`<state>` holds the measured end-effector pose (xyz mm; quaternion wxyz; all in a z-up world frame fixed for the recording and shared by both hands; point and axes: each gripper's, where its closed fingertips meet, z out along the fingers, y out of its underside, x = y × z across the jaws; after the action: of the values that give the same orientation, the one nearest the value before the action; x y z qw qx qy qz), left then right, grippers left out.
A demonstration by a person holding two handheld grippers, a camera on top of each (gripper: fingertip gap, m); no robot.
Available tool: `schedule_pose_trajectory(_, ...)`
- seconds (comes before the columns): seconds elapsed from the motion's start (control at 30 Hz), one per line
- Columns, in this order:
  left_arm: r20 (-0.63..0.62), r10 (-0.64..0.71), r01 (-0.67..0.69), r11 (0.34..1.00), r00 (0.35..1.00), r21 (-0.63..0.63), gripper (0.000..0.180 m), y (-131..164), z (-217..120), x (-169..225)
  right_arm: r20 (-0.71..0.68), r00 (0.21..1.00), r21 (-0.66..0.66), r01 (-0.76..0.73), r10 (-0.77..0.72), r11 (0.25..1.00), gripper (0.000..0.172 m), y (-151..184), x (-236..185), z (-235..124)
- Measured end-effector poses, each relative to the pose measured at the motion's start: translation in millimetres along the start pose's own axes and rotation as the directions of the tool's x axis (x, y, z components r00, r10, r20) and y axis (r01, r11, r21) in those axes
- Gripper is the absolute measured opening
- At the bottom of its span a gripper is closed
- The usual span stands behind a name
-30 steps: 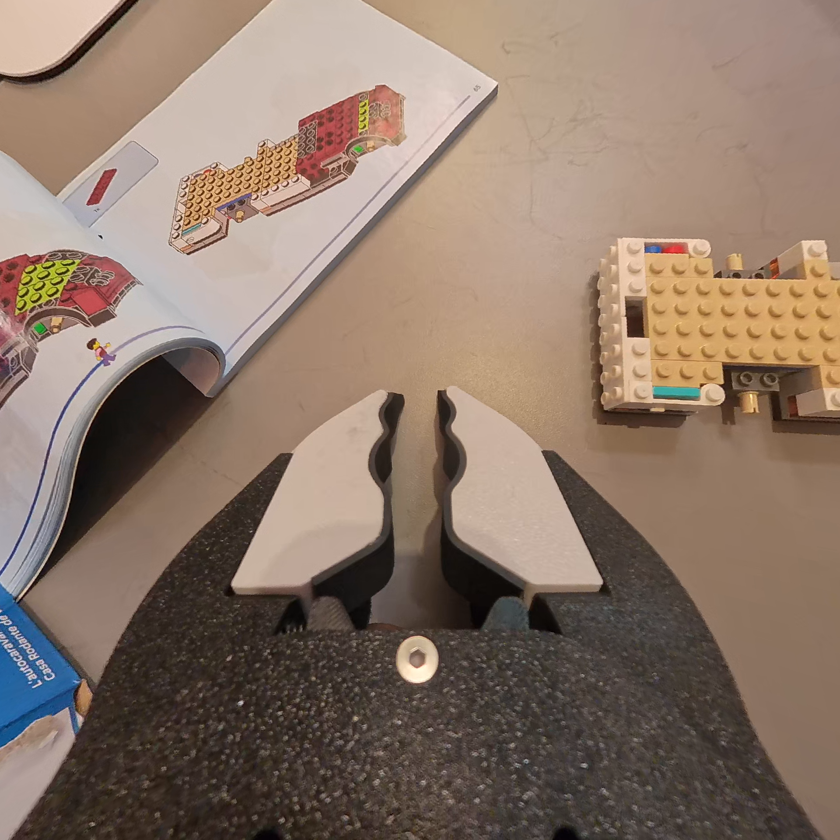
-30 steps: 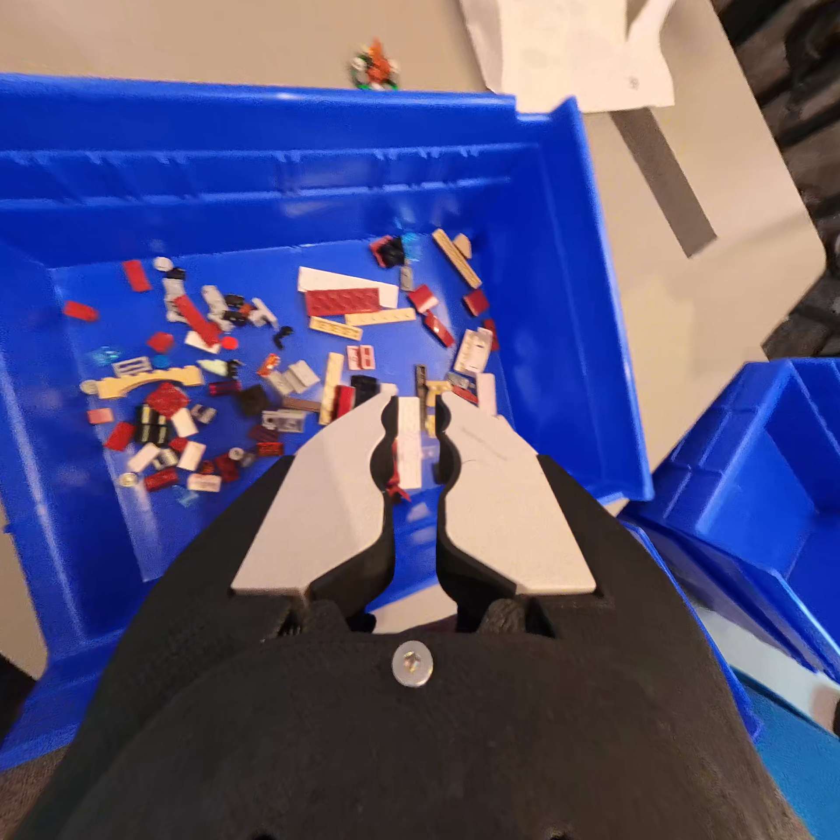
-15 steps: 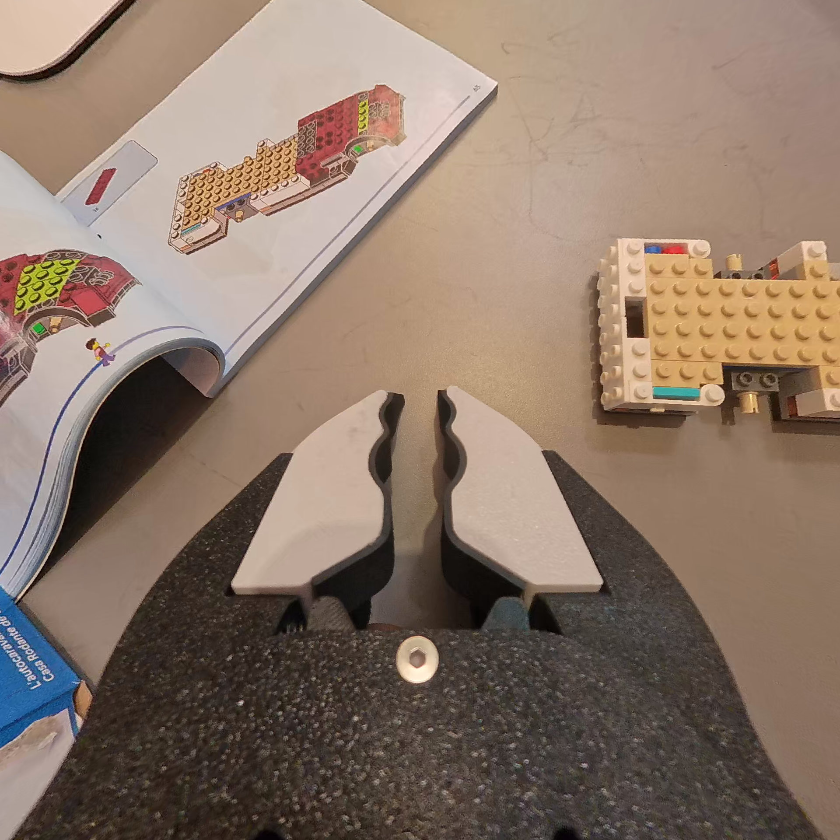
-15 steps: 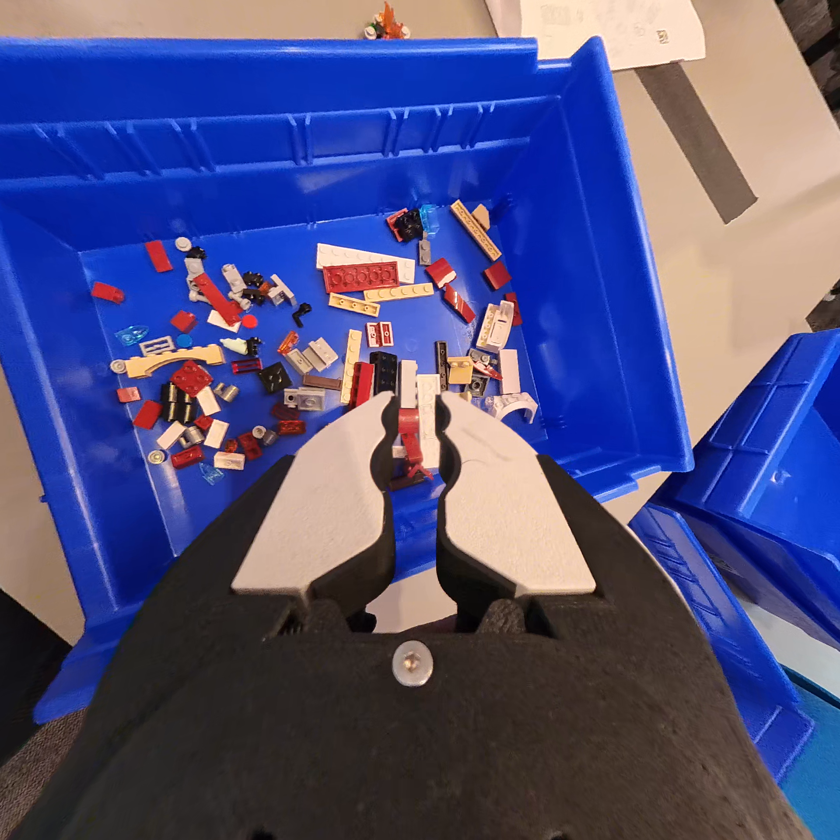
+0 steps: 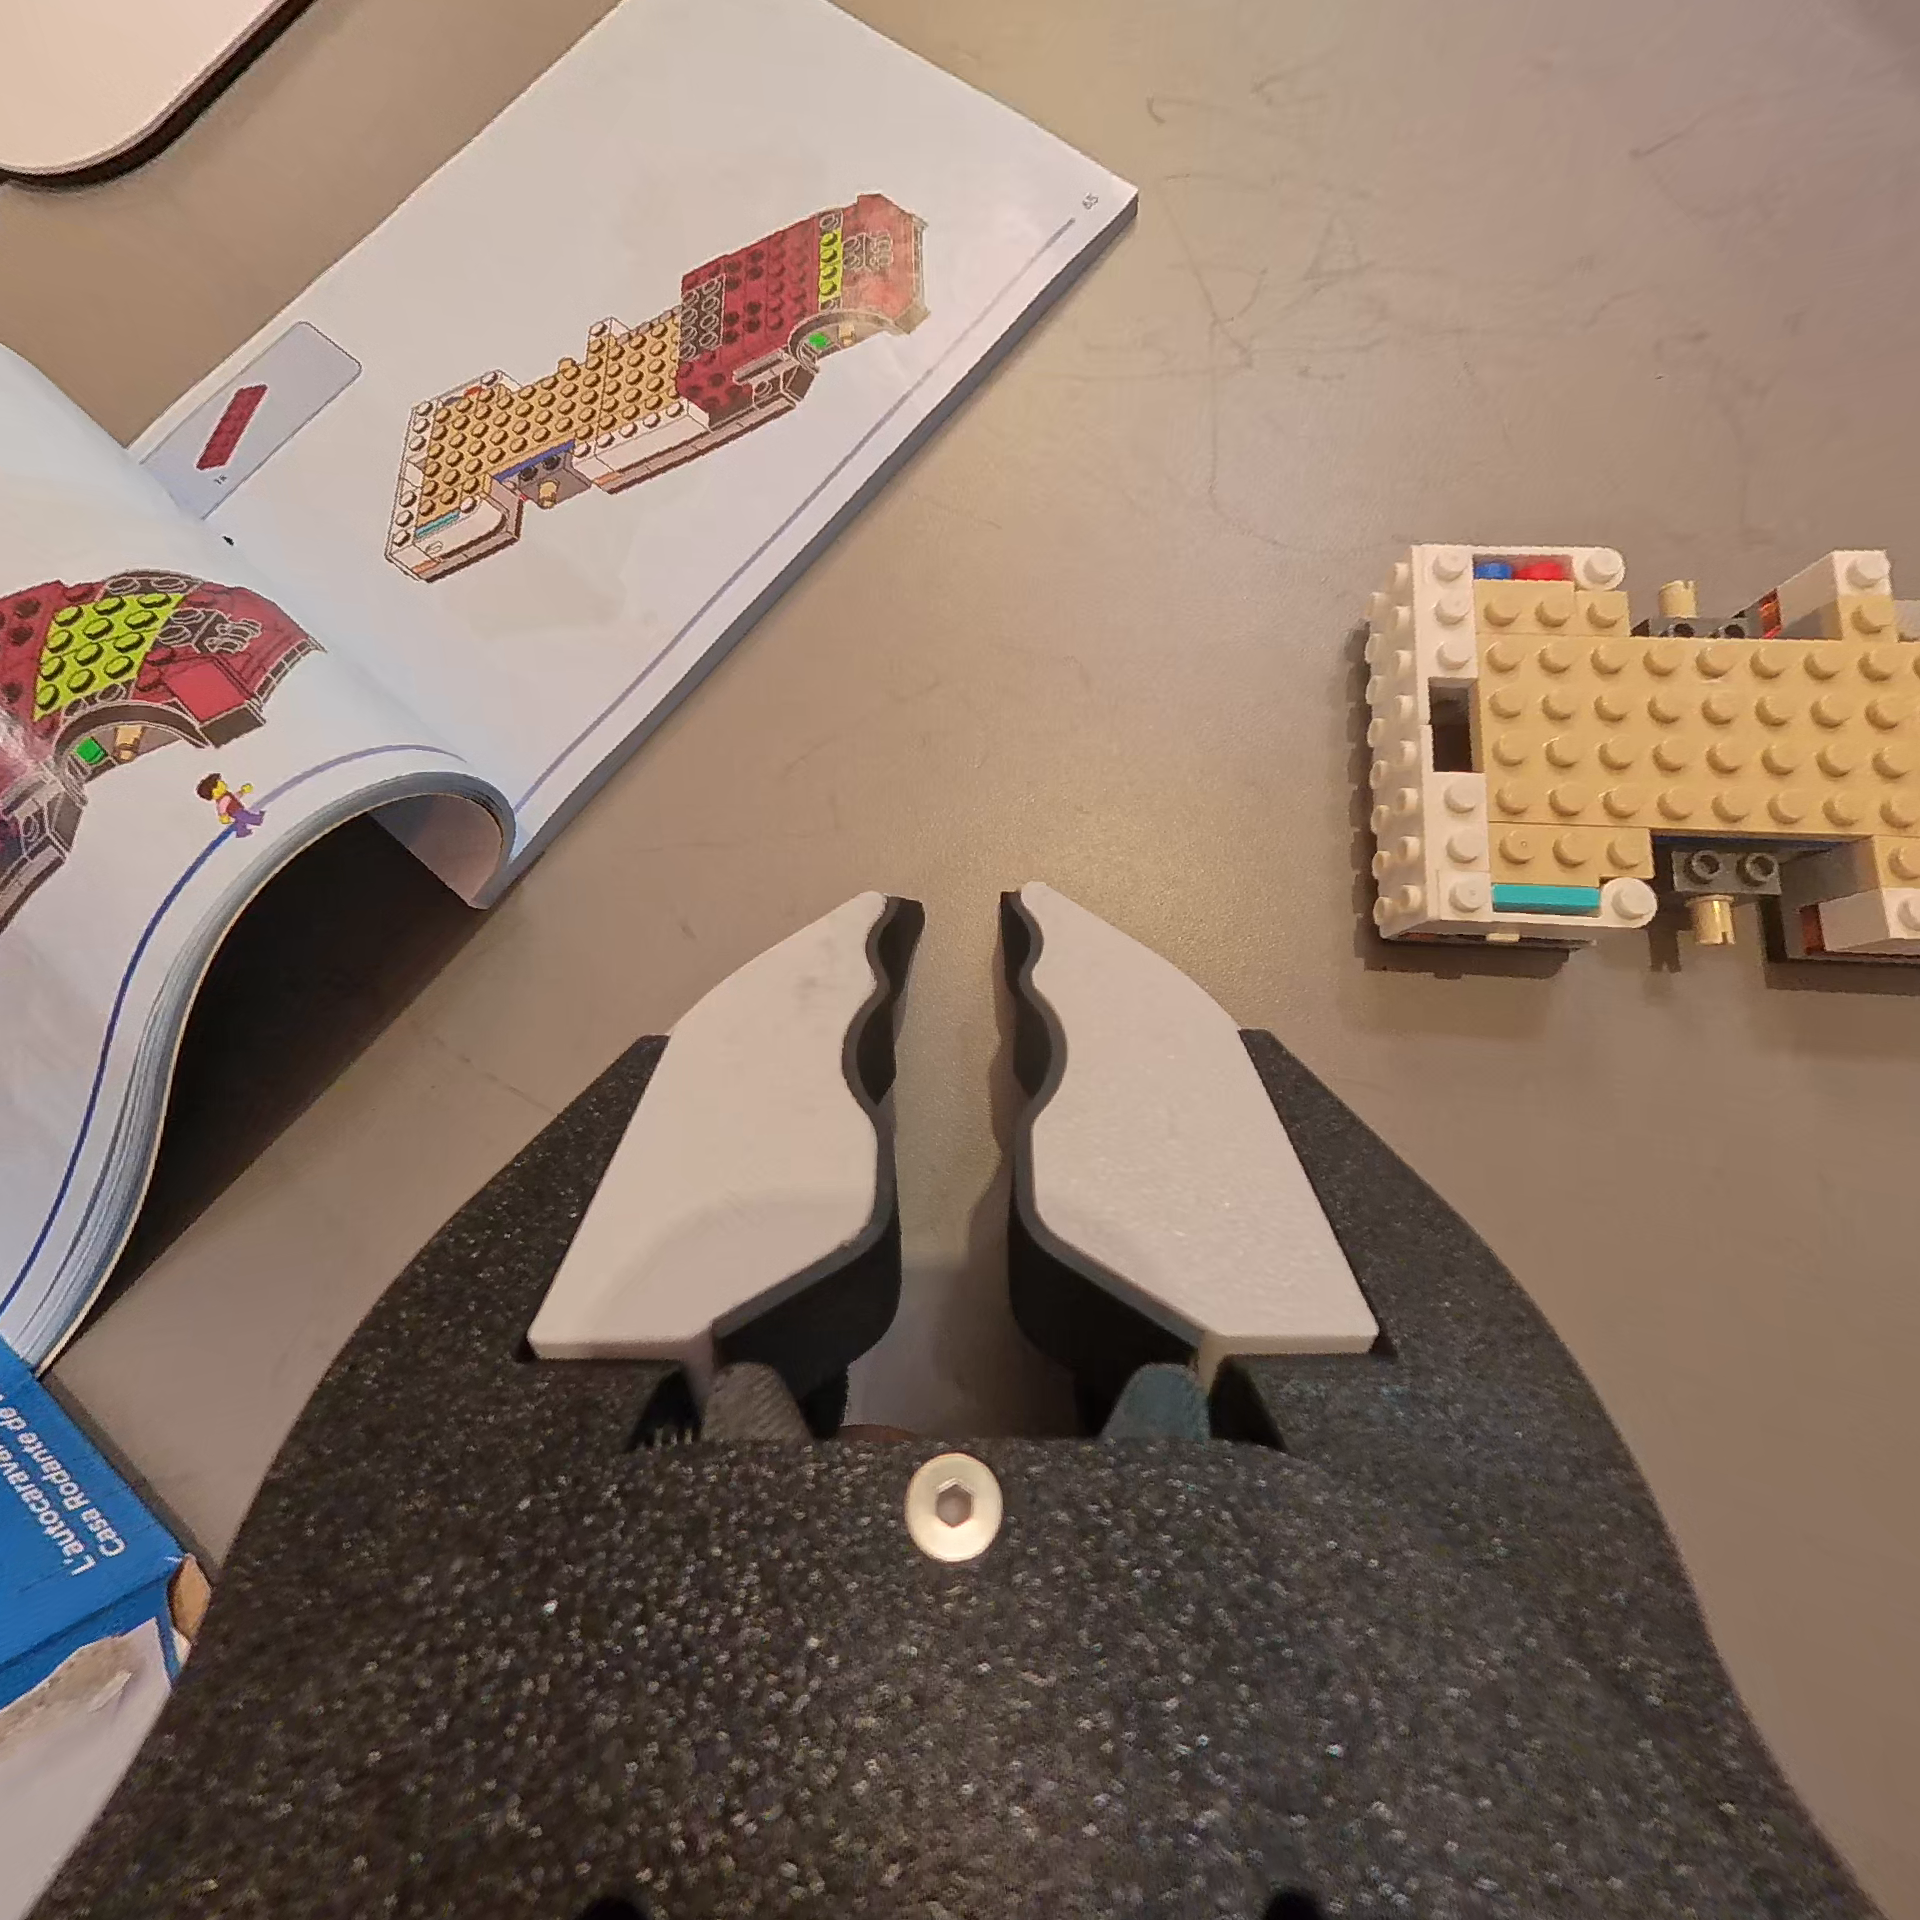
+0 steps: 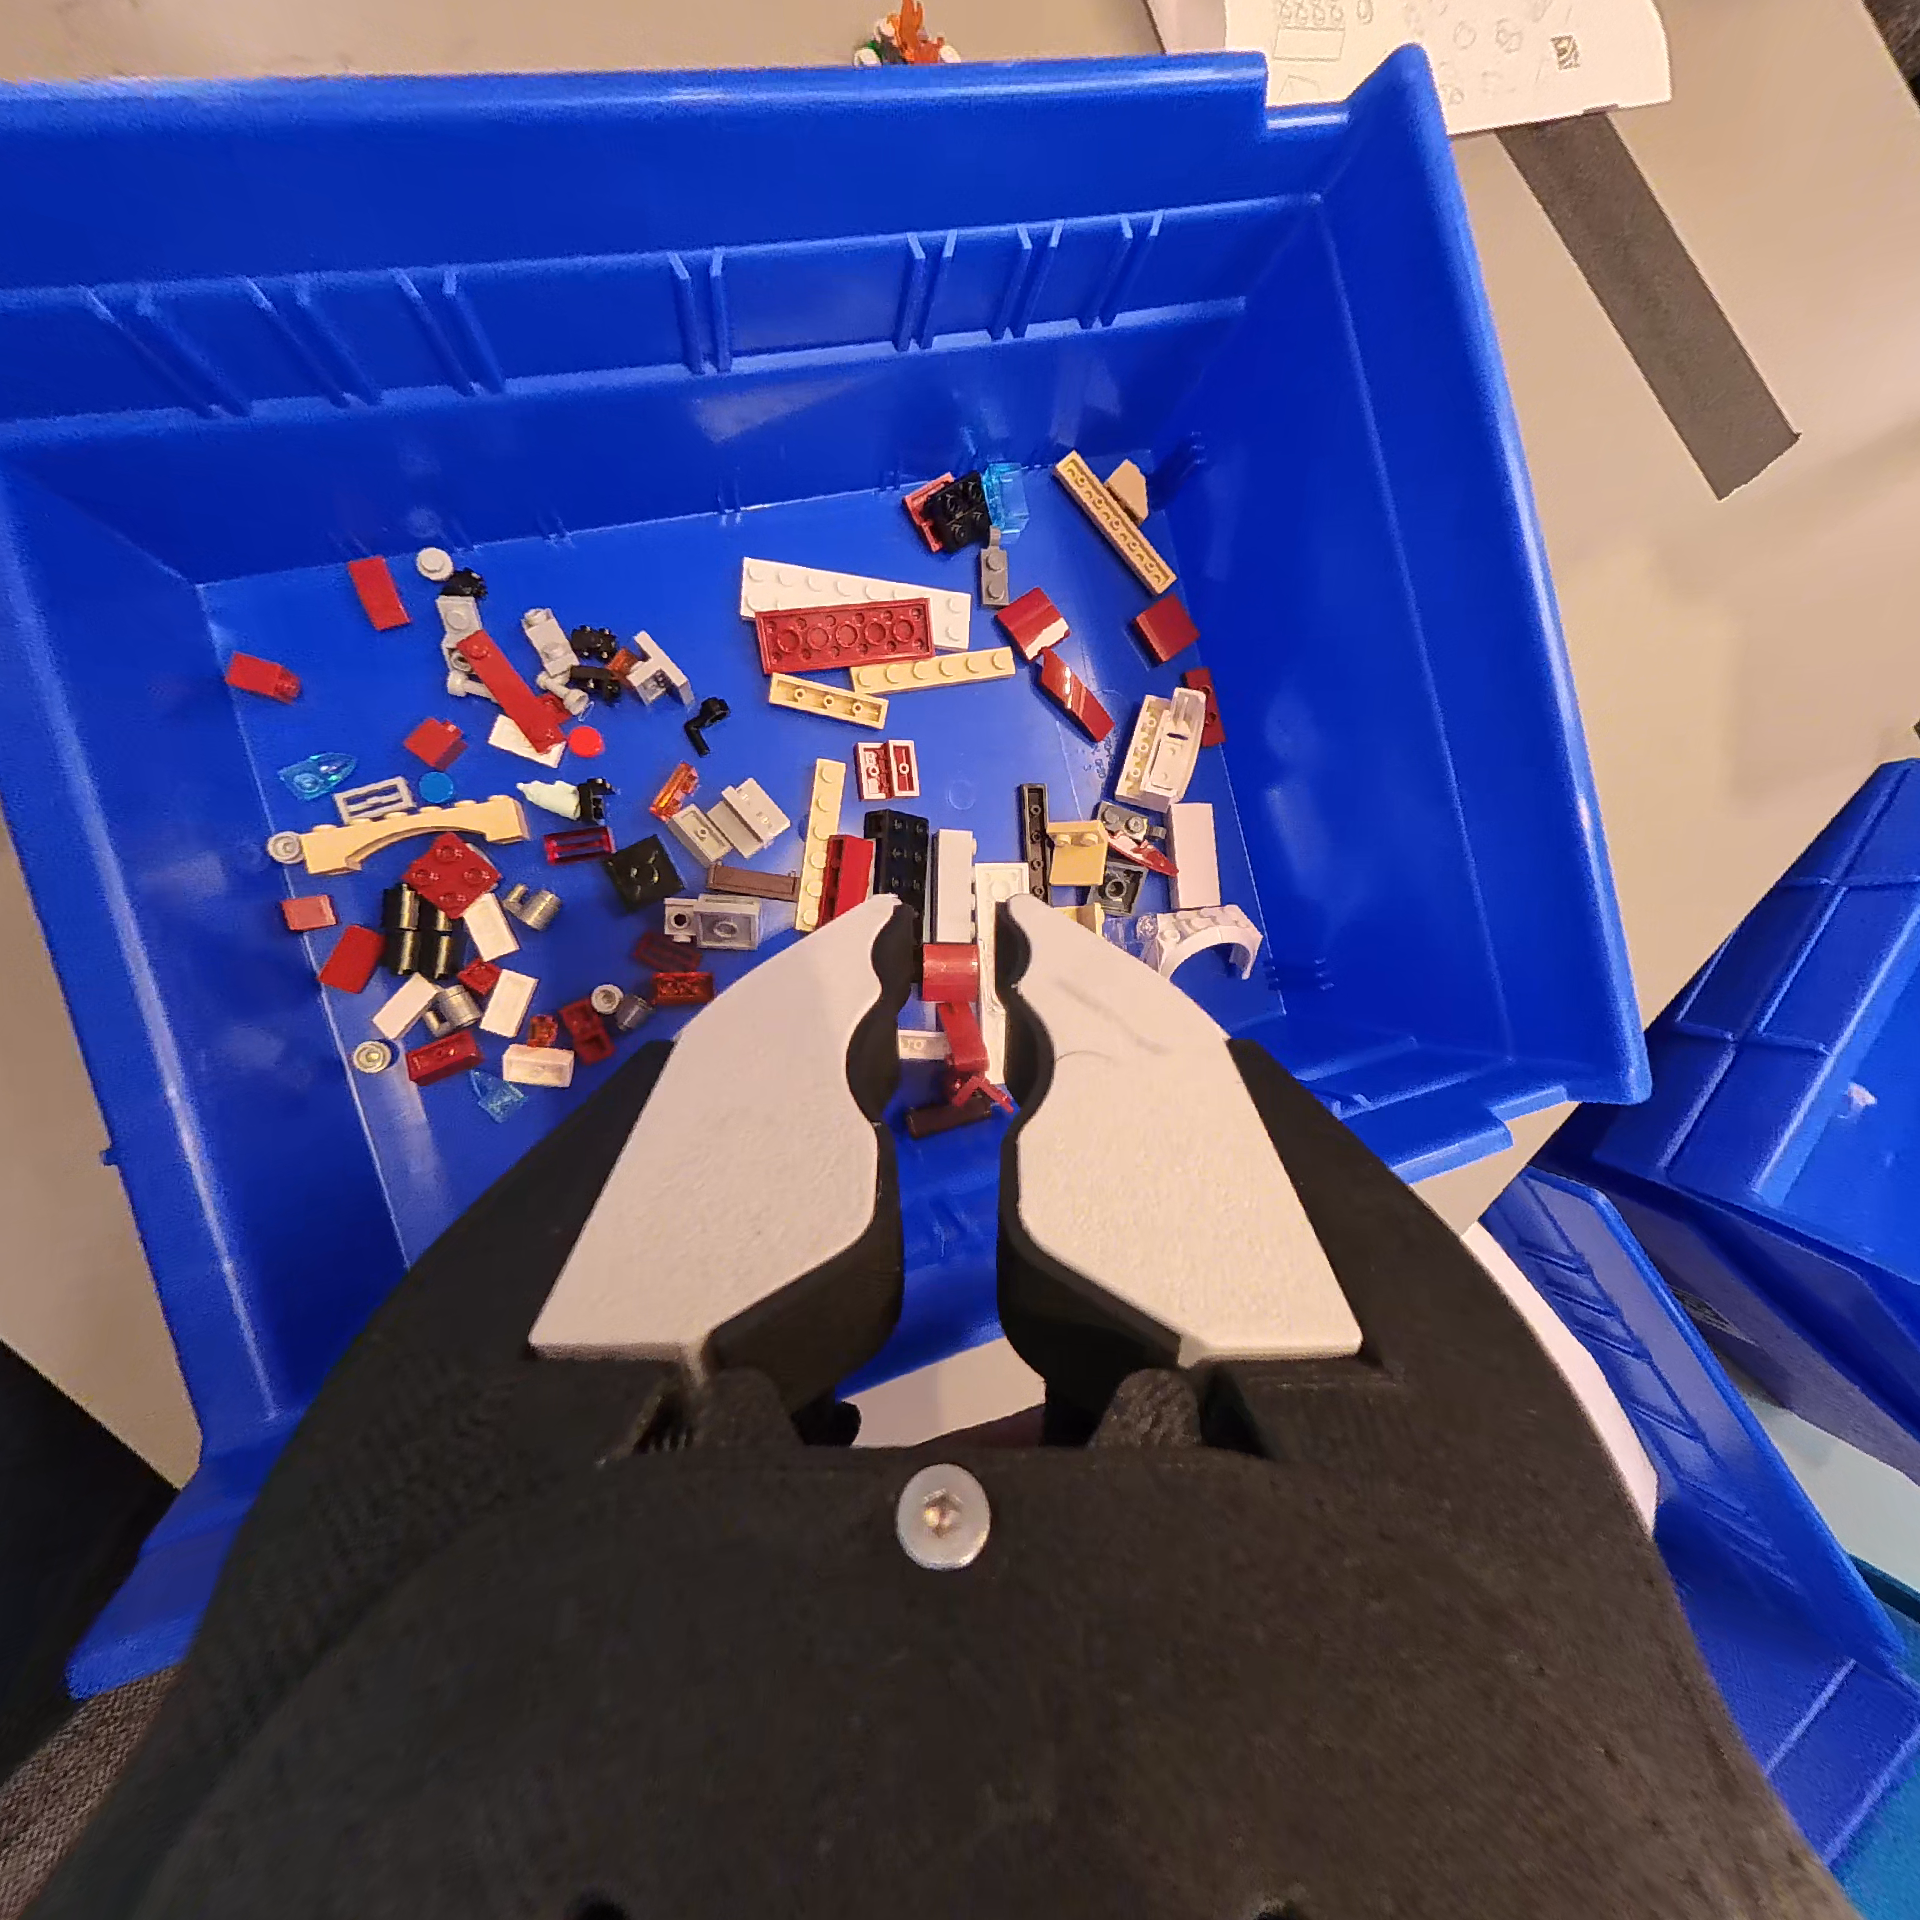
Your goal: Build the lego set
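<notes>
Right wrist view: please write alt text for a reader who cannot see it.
The right gripper hangs over a blue bin of small loose bricks, red, white, tan and black, with a red piece between its fingers. More blue bins stand to the right on a grey table.

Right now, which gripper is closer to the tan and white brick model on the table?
Left. The left gripper hangs over bare table with the tan and white brick model off to its right. The right gripper is over the blue bin; its view shows no model.
</notes>
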<state>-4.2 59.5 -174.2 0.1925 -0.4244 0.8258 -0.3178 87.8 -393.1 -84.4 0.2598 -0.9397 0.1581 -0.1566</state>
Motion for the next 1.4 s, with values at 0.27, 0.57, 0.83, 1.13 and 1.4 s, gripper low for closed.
schedule_pose_trajectory(0.27,0.0,0.0,0.0,1.0,1.0,0.0,0.019,0,0,0,0.001,1.0,-0.008,0.015,-0.015,1.0,0.016,-2,2,1)
schedule_pose_trajectory(0.57,0.016,0.013,-0.013,1.0,1.0,0.004,0.019,0,-1,0,0.012,0.983,-0.212,0.182,-0.184,0.96,0.018,-27,45,55)
schedule_pose_trajectory(0.83,-0.009,-0.002,0.002,1.0,1.0,0.0,0.019,0,0,1,0.052,0.959,-0.454,0.27,-0.277,0.849,0.025,7,56,82)
schedule_pose_trajectory(1.13,-0.011,0.013,-0.013,1.0,1.0,0.001,0.018,0,0,2,0.073,0.937,-0.569,0.321,-0.343,0.757,0.005,24,64,91)
schedule_pose_trajectory(1.4,-0.013,0.016,-0.016,1.0,1.0,0.001,0.018,1,0,3,0.07,0.94,-0.538,0.316,-0.333,0.782,0.001,19,64,78)
